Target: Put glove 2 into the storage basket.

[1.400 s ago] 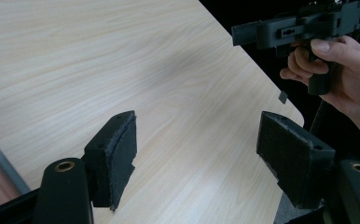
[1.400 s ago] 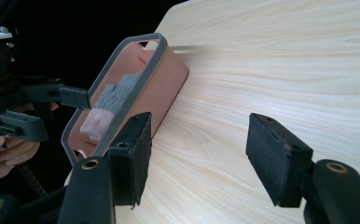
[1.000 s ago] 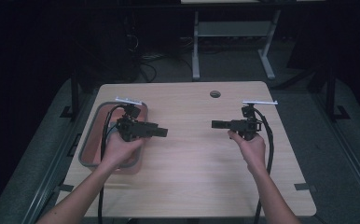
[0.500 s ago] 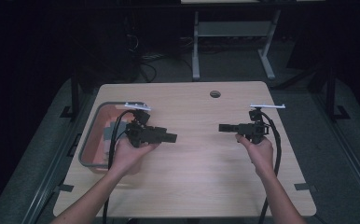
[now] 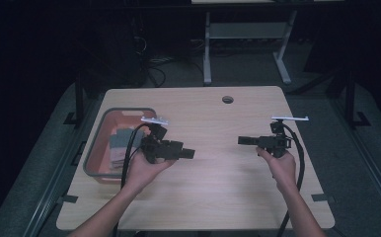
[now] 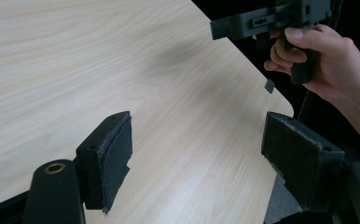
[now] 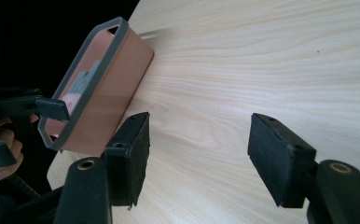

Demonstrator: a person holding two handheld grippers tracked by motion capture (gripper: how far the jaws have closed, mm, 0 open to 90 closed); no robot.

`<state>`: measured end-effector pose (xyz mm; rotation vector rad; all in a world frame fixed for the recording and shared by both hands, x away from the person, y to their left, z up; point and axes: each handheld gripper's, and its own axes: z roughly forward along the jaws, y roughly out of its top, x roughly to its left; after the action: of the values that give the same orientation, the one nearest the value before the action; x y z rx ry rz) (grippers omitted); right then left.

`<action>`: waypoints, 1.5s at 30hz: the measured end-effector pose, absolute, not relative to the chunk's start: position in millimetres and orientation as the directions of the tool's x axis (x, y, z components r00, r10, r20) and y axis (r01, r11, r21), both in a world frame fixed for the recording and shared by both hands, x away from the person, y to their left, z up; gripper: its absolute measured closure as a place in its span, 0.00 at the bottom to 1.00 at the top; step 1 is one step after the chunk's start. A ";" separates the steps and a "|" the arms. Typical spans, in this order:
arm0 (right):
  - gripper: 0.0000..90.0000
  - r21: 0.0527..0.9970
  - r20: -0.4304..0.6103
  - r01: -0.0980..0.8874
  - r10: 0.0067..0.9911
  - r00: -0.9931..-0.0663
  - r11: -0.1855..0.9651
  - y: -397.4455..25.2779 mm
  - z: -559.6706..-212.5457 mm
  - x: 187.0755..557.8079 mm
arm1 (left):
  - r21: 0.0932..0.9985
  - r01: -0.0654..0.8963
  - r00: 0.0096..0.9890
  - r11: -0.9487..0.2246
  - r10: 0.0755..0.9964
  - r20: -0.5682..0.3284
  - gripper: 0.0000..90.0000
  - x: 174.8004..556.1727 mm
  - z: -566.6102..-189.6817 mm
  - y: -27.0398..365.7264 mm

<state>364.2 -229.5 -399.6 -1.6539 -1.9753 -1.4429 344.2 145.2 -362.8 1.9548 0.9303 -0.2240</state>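
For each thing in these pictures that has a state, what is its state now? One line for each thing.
Left gripper: open, nothing between its fingers, held above the table.
Right gripper: open, nothing between its fingers, held above the table.
Tub: upright near the table's left edge, without a lid, folded cloths inside.
Hole in the table: uncovered.

**Open wood in the middle, bin at the left edge**

Bare counter (image 5: 218, 182) runs between the left gripper (image 5: 188, 153) and the right gripper (image 5: 244, 140), which face each other well apart with jaws spread and nothing between them. The one obstacle on the surface is the grey-rimmed pink bin (image 5: 95, 163) along the left side, just beside the left hand (image 5: 144, 168). A small round hole (image 5: 227, 99) sits near the far edge.
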 end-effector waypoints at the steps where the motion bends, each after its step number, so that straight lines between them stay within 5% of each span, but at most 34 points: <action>1: 0.43 0.546 0.669 0.832 0.650 -0.361 -0.101 -230.3 -400.1 363.3 | 0.671 0.684 0.700 -0.287 0.517 -0.492 0.27 343.8 -363.3 144.5; 45: 0.42 0.513 0.683 0.844 0.670 -0.292 -0.155 -289.4 -444.0 310.3 | 0.672 0.667 0.728 -0.321 0.475 -0.495 0.27 308.6 -403.9 108.2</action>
<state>310.3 -289.4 -444.0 -1.7486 -1.9132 -1.4311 308.6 108.2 -403.9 1.9820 0.8707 -0.2546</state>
